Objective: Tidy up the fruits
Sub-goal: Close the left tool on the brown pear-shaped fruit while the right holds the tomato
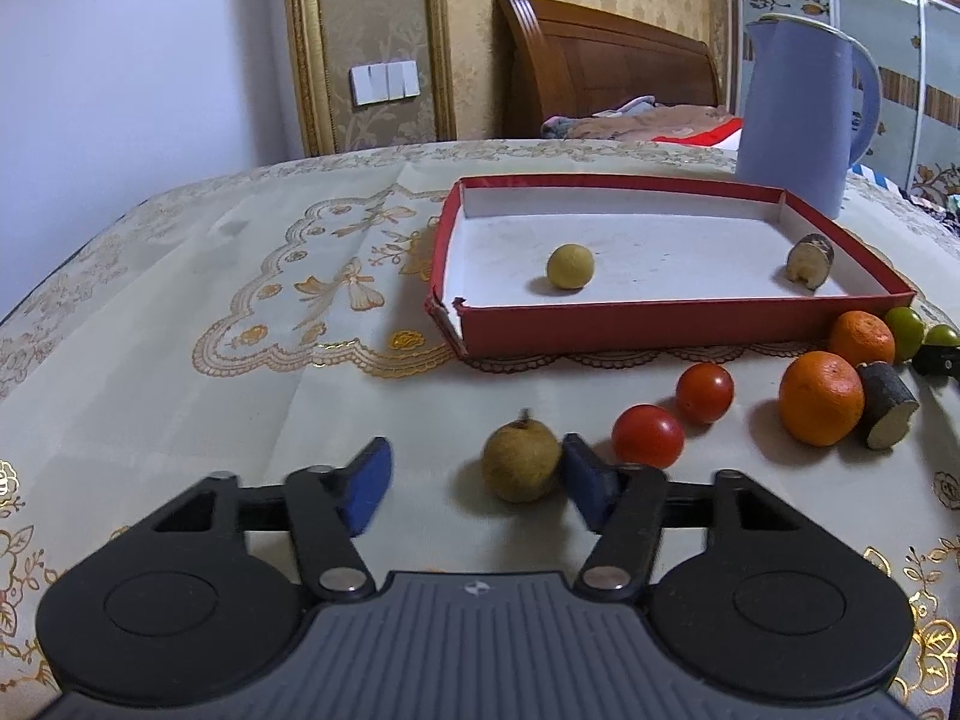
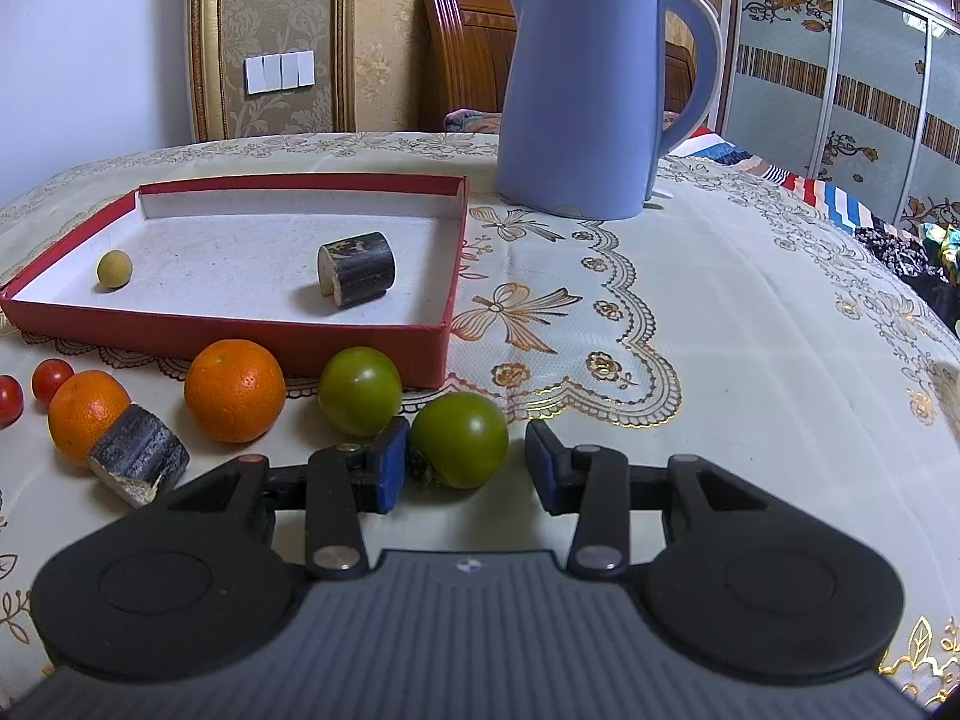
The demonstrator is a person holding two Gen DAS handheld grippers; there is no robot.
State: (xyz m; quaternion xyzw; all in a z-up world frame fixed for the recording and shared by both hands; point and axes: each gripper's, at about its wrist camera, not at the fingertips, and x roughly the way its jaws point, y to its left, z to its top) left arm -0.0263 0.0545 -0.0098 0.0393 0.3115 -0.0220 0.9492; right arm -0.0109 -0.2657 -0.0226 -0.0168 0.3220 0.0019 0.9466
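Left wrist view. A brownish, rough-skinned round fruit (image 1: 521, 463) with a short stem is lying on the tablecloth (image 1: 240, 360) between the fingers of my left gripper (image 1: 475, 483), which I am holding low and level over the cloth. The jaws are standing open; the right blue pad (image 1: 585, 480) is touching or nearly touching the fruit, while the left pad (image 1: 366, 492) is standing clear of it. Ahead, the red box (image 1: 660, 324) is holding 1 yellow ball-shaped fruit (image 1: 570, 266) and 1 dark cane piece (image 1: 810, 261). To the right on the cloth, 2 red tomatoes (image 1: 648, 435) and 2 oranges (image 1: 822, 398) are sitting near a second cane piece (image 1: 889, 405).

Right wrist view. A glossy green tomato (image 2: 459, 440), stem end turned leftward, is sitting between the fingers of my right gripper (image 2: 468, 465), which I am holding low and level. The jaws are standing open; the left pad (image 2: 390, 465) is just beside the fruit, and the right pad (image 2: 543, 462) is standing apart. A second green tomato (image 2: 360, 390) is resting against the box front. A blue kettle (image 2: 582, 96) is standing behind the box.
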